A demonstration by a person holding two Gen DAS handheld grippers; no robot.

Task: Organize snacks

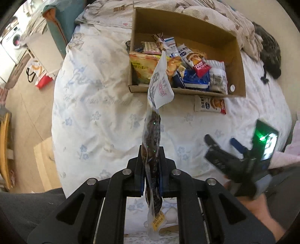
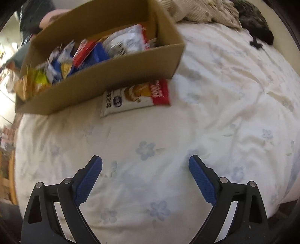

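My left gripper (image 1: 152, 150) is shut on a long clear snack packet (image 1: 152, 131) with dark contents and a white printed top, held edge-on above the bed. Beyond it lies an open cardboard box (image 1: 187, 91) holding several snack packets. A white and red snack packet (image 1: 210, 105) lies on the quilt just in front of the box; in the right wrist view the same packet (image 2: 136, 96) lies below the box (image 2: 105, 75). My right gripper (image 2: 145, 165) is open over bare quilt with nothing between its blue pads; it also shows as the right gripper (image 1: 221, 140) at lower right.
The white flowered quilt (image 2: 168, 131) covers the bed. A rumpled beige blanket (image 1: 215, 16) and a dark garment (image 1: 270, 54) lie behind and right of the box. Left of the bed are a wooden floor, a red and white bag (image 1: 40, 75) and a washing machine (image 1: 13, 39).
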